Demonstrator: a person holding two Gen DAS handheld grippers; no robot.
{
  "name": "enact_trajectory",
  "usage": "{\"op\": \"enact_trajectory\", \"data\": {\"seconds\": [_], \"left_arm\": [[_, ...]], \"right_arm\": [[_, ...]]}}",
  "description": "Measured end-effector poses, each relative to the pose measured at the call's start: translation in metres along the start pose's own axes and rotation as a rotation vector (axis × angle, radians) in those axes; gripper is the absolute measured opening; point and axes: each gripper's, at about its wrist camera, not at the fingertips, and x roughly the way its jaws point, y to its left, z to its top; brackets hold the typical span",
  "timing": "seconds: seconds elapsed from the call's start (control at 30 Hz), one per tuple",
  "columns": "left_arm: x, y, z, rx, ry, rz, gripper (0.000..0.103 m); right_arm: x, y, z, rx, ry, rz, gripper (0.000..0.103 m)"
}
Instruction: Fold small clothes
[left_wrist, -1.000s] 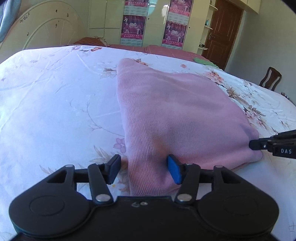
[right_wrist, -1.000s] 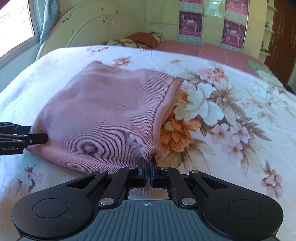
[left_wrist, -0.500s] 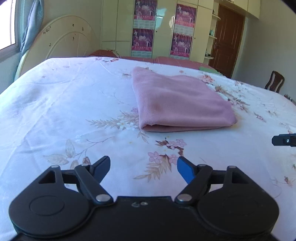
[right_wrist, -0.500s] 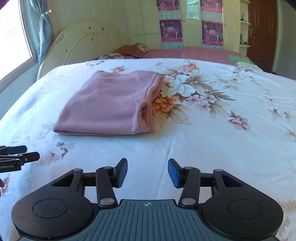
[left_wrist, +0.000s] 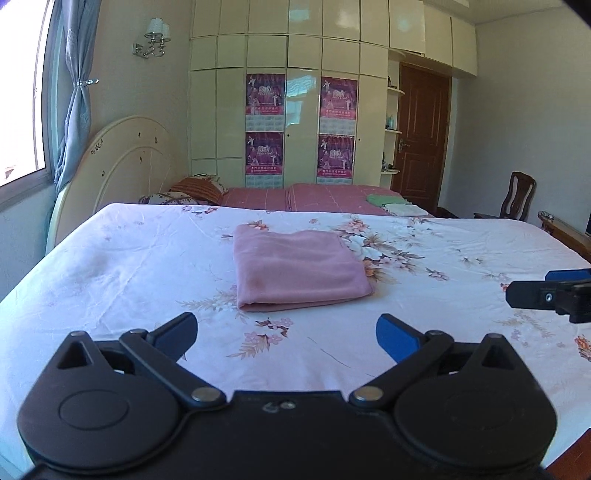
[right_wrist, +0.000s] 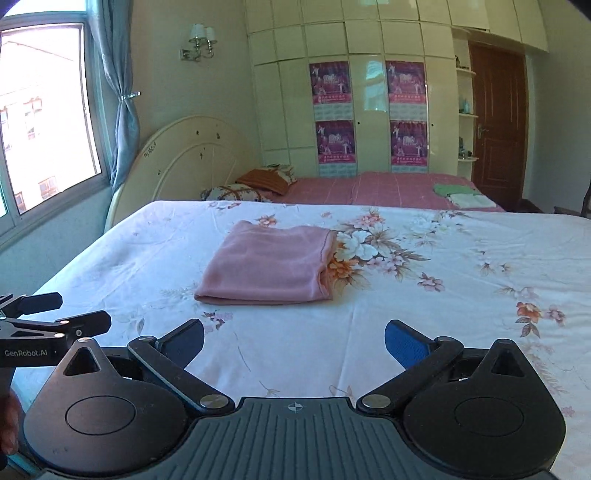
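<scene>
A pink knitted garment (left_wrist: 295, 267) (right_wrist: 267, 264) lies folded into a flat rectangle in the middle of the floral bed sheet (left_wrist: 129, 266) (right_wrist: 461, 295). My left gripper (left_wrist: 286, 332) hovers well short of it over the sheet, its jaws opening wide with nothing between them. My right gripper (right_wrist: 293, 338) is likewise back from the garment, its jaws opening wide and empty. The right gripper's fingertips (left_wrist: 532, 293) show at the right edge of the left wrist view. The left gripper's fingers (right_wrist: 55, 321) show at the left edge of the right wrist view.
Behind the bed lie a red blanket (left_wrist: 314, 195), pillows (right_wrist: 266, 177) and a small stack of green and white cloths (right_wrist: 461, 194). A round headboard (left_wrist: 122, 166) stands at the left, a wardrobe (left_wrist: 295, 110) behind, a wooden chair (left_wrist: 517, 197) and door (right_wrist: 496, 125) at the right.
Both grippers let go of the pink garment, opened wide and drew back and up from it. The garment now lies folded alone, farther off in both views.
</scene>
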Motion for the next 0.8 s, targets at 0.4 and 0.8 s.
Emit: {"op": "enact_trajectory", "data": {"seconds": [0.4, 0.8], "left_arm": [[-0.042, -0.009, -0.007, -0.026, -0.040, -0.013, 0.102], [-0.055, -0.006, -0.005, -0.036, -0.057, -0.030, 0.102]], "right_arm": [[-0.051, 0.021, -0.011, -0.099, -0.051, -0.010, 0.103], [-0.068, 0.019, -0.012, -0.097, -0.090, -0.033, 0.103]]}}
